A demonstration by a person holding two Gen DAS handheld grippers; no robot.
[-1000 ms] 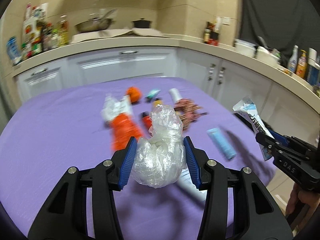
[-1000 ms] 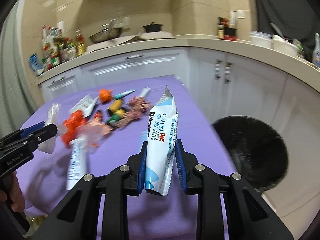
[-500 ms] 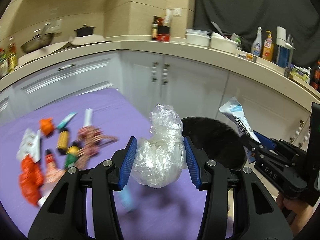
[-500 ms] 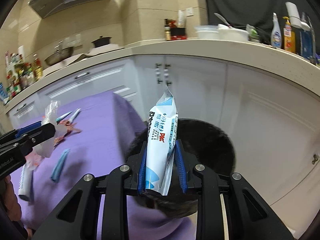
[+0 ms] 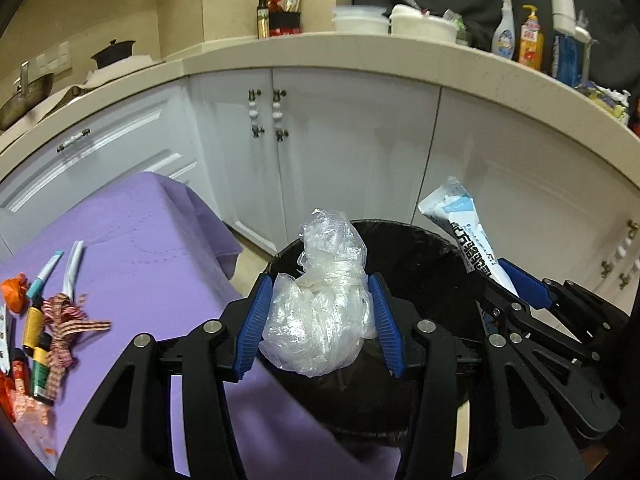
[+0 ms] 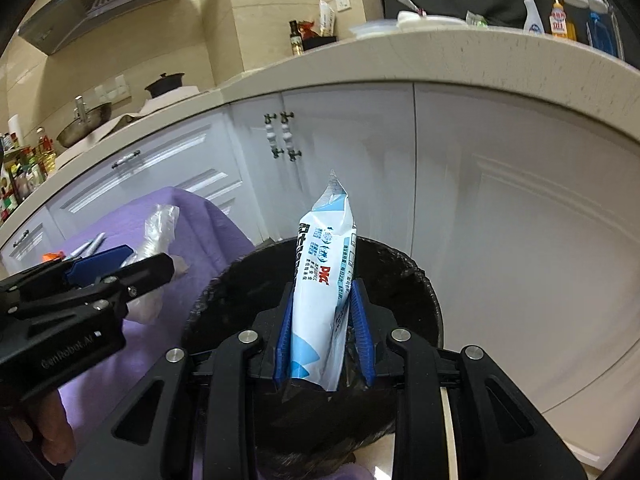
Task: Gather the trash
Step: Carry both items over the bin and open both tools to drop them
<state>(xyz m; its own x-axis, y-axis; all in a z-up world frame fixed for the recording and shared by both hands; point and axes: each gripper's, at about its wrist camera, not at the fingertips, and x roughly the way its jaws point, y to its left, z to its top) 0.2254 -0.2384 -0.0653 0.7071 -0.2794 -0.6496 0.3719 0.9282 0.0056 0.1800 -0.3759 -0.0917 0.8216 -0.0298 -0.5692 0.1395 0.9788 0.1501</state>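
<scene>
Both pieces of trash are poised over the black bin (image 5: pixel 404 364), so the step in hand looks like the drop. To do it well, each tool should be fully inside the rim before it opens. The left tool (image 5: pixel 320 320) pinches a crumpled clear plastic bag (image 5: pixel 320 316) between its blue pads, and it sits over the near-left part of the bin's mouth, close to the edge of the purple surface (image 5: pixel 132 240). Such film is light and may cling to a pad or drift, so my judgement is to carry it a little farther right, toward the bin's middle, lower it, and open wide. The right tool (image 6: pixel 324 340) clamps a blue-and-white wrapper (image 6: pixel 324 280) narrowly, near its lower half. The wrapper stands upright with its top pointing at the white cabinets (image 6: pixel 500 208). It hangs over the bin's centre, as the right wrist view shows, and should fall cleanly. Opening one tool at a time would keep the two from bumping, since they are near each other.

Both tools point forward and slightly down, side by side, the right one to the right of the left. On the far left of the surface more litter (image 5: pixel 44 320) waits: ribbon, small tubes, orange scraps.
</scene>
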